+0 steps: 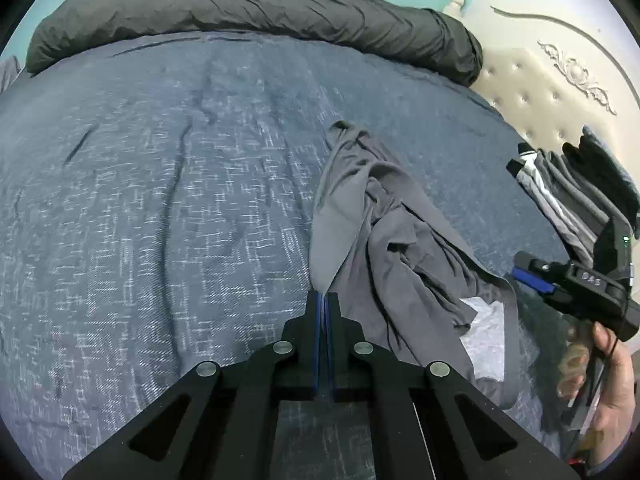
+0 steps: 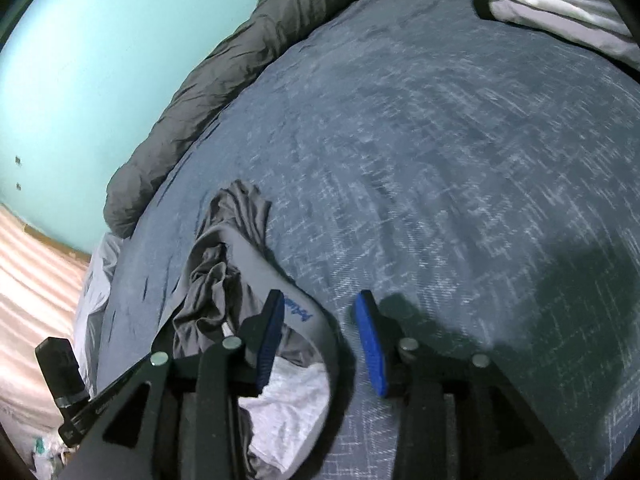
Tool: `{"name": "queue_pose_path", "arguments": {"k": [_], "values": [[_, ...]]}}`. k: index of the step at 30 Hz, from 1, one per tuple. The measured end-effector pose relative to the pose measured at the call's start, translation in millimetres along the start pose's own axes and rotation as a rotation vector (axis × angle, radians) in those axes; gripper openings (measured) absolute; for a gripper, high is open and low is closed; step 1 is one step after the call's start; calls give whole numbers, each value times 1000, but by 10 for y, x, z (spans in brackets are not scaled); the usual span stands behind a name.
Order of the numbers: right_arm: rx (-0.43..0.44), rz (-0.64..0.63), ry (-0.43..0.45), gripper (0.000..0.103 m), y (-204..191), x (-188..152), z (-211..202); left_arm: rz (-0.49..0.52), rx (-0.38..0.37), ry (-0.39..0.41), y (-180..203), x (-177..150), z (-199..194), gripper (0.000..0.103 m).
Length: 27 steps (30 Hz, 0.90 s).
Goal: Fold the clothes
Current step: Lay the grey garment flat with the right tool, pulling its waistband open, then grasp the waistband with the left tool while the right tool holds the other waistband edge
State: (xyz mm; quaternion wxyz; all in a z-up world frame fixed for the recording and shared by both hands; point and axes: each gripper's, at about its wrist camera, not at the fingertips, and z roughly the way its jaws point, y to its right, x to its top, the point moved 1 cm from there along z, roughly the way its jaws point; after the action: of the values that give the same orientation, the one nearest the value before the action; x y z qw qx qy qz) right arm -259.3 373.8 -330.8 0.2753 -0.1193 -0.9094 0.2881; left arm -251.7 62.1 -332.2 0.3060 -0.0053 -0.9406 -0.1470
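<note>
Closest to the left wrist camera, the left gripper (image 1: pixel 323 300) is seen with its jaws pressed together on a grey edge of the crumpled grey garment (image 1: pixel 384 248), so that a corner of cloth is pinched and drawn up taut from the bed. That grip is probably taken to lift one edge free so the piece can be spread flat before folding.

In the right wrist view, the right gripper (image 2: pixel 320 320) is held with its jaws parted, the blue pads (image 2: pixel 370 340) set apart; the garment's grey waistband (image 2: pixel 296 312), marked with blue lettering, passes beside the left pad but is not clamped. It is judged that a second hold on the band is being prepared or has been let go; which cannot be told.

The garment is laid on the blue patterned bedcover (image 1: pixel 160 200), towards the right and near side, with a white lining (image 1: pixel 484 332) exposed. A stack of folded clothes (image 1: pixel 568 188) is kept at the far right by the cream headboard (image 1: pixel 532 92), and a rolled dark duvet (image 1: pixel 256 12) lies along the far edge.
</note>
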Motion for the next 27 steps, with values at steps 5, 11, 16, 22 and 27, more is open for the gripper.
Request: {"name": "queue_pose_path", "arguments": {"k": [5,11,16,22,27], "values": [[-36,-77,-89,40,-147,-85,249,-58,-22,50,-141,-159,-125,2],[-64,-118,-87,40,-198,-123,301,-64,-57,57,-195,-297,-146,2],[-85,-127,-71,16,-177,-147,315,-60,-72,85,-217,-235,-224,2],[-49,-72,-25,4,-84,-178,207,-131,-32,136,-462,-190,-358,2],[-35,-53,105,3,-101,-94,-72,-167,17,206,-621,-187,-542,2]]}}
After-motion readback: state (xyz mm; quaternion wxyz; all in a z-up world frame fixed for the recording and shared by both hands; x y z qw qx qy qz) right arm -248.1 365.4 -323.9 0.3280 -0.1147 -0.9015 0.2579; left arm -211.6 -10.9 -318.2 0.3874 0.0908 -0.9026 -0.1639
